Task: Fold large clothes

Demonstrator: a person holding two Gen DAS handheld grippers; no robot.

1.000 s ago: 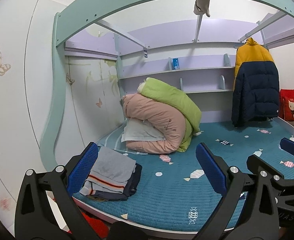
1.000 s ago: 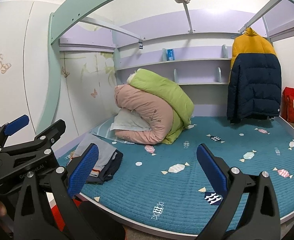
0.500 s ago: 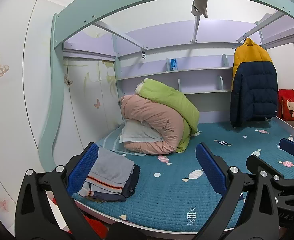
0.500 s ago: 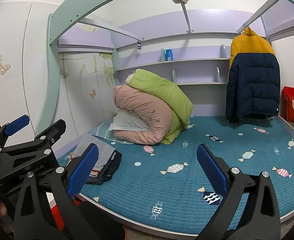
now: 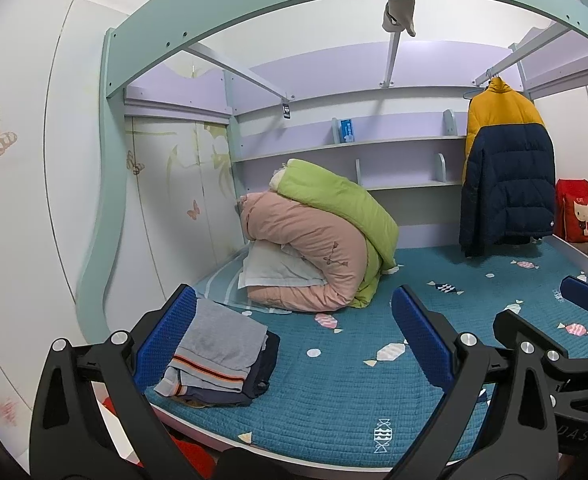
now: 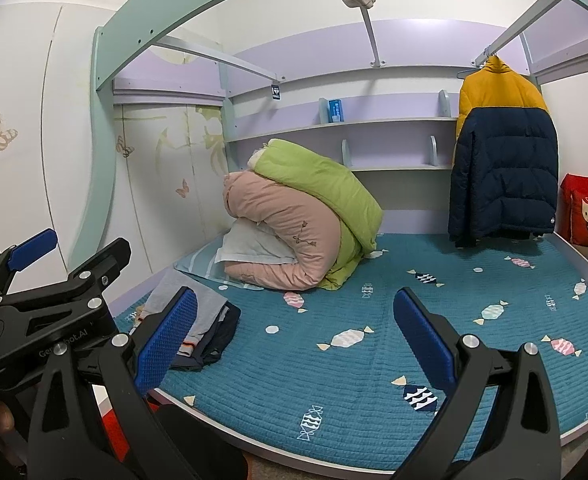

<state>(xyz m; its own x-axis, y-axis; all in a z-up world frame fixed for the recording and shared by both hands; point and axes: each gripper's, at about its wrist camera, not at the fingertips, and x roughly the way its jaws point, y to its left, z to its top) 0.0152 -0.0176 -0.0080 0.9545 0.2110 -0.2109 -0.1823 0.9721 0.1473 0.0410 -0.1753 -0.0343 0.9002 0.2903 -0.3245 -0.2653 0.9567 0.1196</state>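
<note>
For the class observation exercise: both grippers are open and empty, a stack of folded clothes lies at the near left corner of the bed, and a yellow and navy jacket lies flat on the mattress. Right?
One detail is wrong. The yellow and navy jacket hangs from a rail at the back right, as the right wrist view shows. The left gripper and right gripper are open and empty, and the folded clothes lie at the near left corner.

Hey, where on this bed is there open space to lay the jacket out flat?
The teal mattress is bare from its front edge back to the hanging jacket, right of the rolled quilts. The left side is crowded: folded clothes near the front corner, quilts behind.
</note>
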